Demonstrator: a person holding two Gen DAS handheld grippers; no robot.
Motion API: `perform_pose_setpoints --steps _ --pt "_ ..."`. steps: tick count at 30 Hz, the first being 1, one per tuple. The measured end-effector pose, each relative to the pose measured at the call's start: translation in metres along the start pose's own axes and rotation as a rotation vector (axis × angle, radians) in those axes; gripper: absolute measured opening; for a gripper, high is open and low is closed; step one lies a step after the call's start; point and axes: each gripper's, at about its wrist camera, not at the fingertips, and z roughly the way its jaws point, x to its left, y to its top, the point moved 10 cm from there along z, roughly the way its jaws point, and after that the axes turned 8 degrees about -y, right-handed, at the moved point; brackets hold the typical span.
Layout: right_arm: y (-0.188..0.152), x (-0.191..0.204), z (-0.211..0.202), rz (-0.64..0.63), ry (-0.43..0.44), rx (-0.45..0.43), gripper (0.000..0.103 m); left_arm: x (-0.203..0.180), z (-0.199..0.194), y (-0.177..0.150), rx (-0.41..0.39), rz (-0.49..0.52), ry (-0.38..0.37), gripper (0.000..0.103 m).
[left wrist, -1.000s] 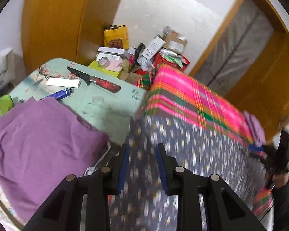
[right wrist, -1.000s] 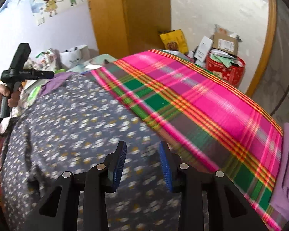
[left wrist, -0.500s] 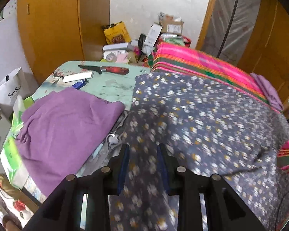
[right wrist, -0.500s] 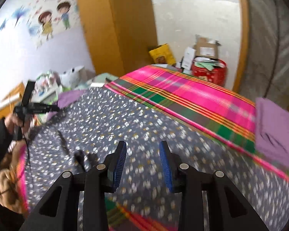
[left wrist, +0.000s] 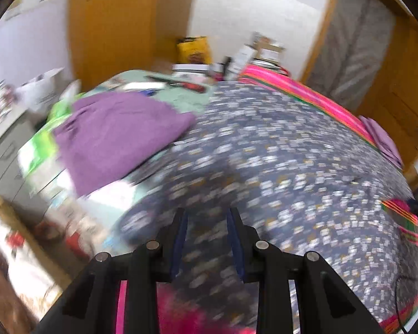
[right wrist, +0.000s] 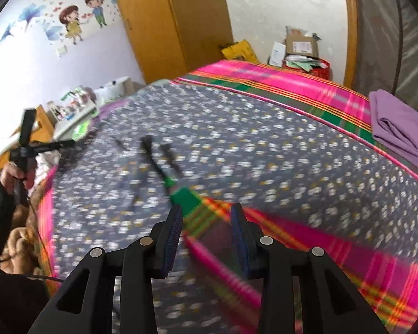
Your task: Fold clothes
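Left gripper point(left wrist: 206, 233) fingers spread, gap clear, nothing pinched; they have just been opening a little more, with only the floral cloth point(left wrist: 278, 167) blurred beyond the tips, contact not readable. Right gripper point(right wrist: 206, 228) fingers also spread, nothing between the pads; through the gap shows a corner of the plaid bedcover point(right wrist: 292, 83) where the floral cloth's near edge ends. Cannot tell whether either set of tips touches fabric.

Floral cloth, dark grey with small white flowers, lies spread across most of the bed, filling centre frame in both views. In the right view the plaid bedcover shows along its far edge from 12 to 2 o'clock and again at 5 o'clock near the fingers. Folded purple garment point(right wrist: 401, 130) sits on the bedcover at 3 o'clock, cut by the frame edge. In the left view another purple cloth point(left wrist: 117, 136) lies at 9 to 10 o'clock on the bench point(left wrist: 128, 79), its near part overlapping the floral cloth's edge.

Left view heavily motion-blurred: items on the bench at 11 o'clock are unreadable, lower left is smear. Right view: dark thin streaks on the floral cloth at centre, unclear what. Left gripper's handle and a hand point(right wrist: 16, 172) visible at 9 o'clock in the right view, partly cut off
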Motion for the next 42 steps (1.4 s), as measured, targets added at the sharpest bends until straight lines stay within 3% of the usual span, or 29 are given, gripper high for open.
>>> perform_pose_setpoints --steps 6,16,21,23,26,28,34,42 --pt "-0.014 0.04 -0.011 0.008 0.076 -0.018 0.037 0.053 -0.027 -0.022 -0.043 -0.189 0.047 0.03" --pt "-0.03 0.072 -0.011 0.046 0.142 -0.027 0.037 0.05 -0.016 -0.022 -0.055 -0.367 -0.134 0.03" --pt "-0.032 0.074 -0.01 0.066 0.148 -0.029 0.037 0.057 -0.002 -0.025 -0.052 -0.459 -0.167 0.031" --pt "-0.034 0.073 -0.01 0.072 0.142 -0.024 0.037 0.058 -0.006 -0.023 -0.092 -0.466 -0.165 0.011" --pt "-0.035 0.071 -0.01 0.082 0.137 -0.021 0.037 0.059 -0.018 -0.018 -0.141 -0.466 -0.183 0.008" --pt "-0.034 0.072 -0.012 0.083 0.135 -0.027 0.037 0.063 -0.025 -0.017 -0.156 -0.46 -0.183 0.008" --pt "-0.04 0.068 -0.004 0.111 0.13 -0.009 0.037 0.076 -0.002 -0.028 -0.103 -0.486 -0.194 0.01" --pt "-0.049 0.06 -0.01 0.136 0.107 -0.016 0.037 0.081 -0.02 -0.027 -0.108 -0.476 -0.168 0.018"
